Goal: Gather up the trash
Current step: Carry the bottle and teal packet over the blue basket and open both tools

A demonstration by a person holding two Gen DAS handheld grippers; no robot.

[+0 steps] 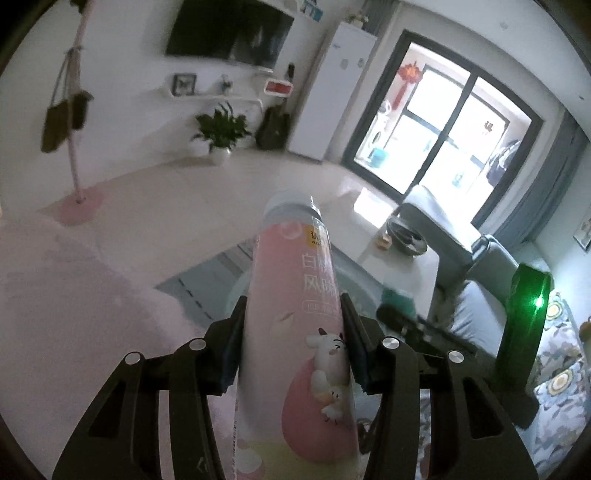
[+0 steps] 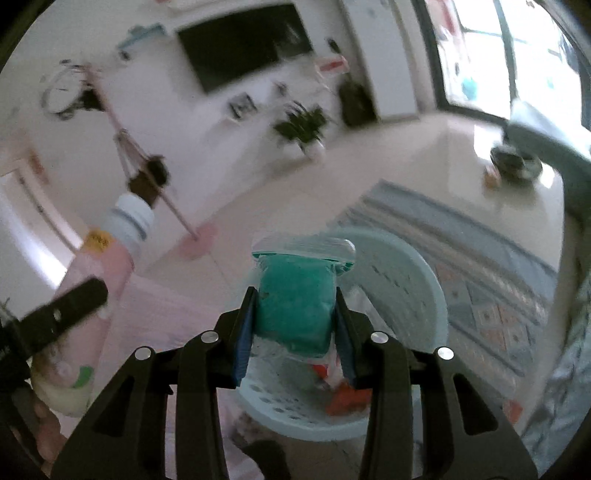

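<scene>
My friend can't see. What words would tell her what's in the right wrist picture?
The right gripper pinches a teal packet in clear wrap above a pale blue basket that already holds some red and white trash. At the left, the other gripper holds a pink bottle with a white cap, and a blurry living room lies behind.

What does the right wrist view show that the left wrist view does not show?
Only the right wrist view: the light blue basket below the right gripper, with orange trash inside, and the teal packet gripped clearly.

Only the left wrist view: the left gripper closed on the pink bottle, the sofa, the glass door.

Both: the bottle, television, potted plant.
</scene>
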